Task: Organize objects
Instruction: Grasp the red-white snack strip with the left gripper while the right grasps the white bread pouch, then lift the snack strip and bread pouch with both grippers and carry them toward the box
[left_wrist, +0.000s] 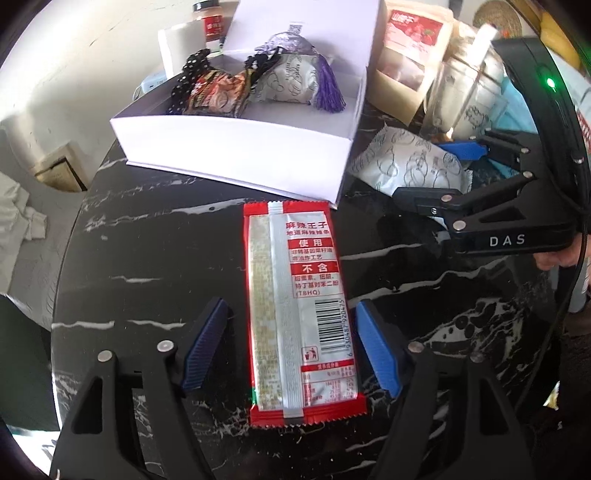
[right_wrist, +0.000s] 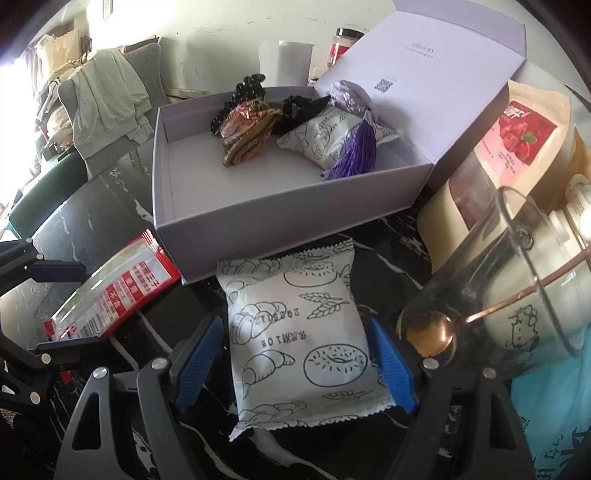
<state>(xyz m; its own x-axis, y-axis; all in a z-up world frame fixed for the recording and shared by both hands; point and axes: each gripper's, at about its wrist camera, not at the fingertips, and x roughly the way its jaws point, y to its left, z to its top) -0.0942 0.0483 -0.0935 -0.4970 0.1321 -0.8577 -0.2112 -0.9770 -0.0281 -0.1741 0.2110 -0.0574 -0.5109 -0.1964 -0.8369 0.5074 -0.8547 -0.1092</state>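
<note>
A red and silver snack packet (left_wrist: 295, 266) lies flat on the black marble table (left_wrist: 147, 258). My left gripper (left_wrist: 291, 347) straddles it, open, with a gap at the left pad (left_wrist: 207, 343). A white packet printed with bread drawings (right_wrist: 295, 332) lies between the blue pads of my right gripper (right_wrist: 295, 362), which is open; neither packet is lifted. Just beyond both stands an open lilac box (right_wrist: 258, 218) holding a similar white packet, a purple tasselled sachet (right_wrist: 354, 147), a brown snack packet and black hair clips. The left wrist view shows the right gripper (left_wrist: 432, 173) at the white packet (left_wrist: 406, 166).
A strawberry-labelled pouch (right_wrist: 517, 136) leans right of the box. A glass cup with a copper spoon (right_wrist: 498, 295) stands close to the right gripper, over a blue cloth (right_wrist: 554, 406). A paper roll (right_wrist: 286, 62) and a red-labelled jar (left_wrist: 212, 18) stand behind the box. A chair draped with clothes (right_wrist: 107, 99) is at the left.
</note>
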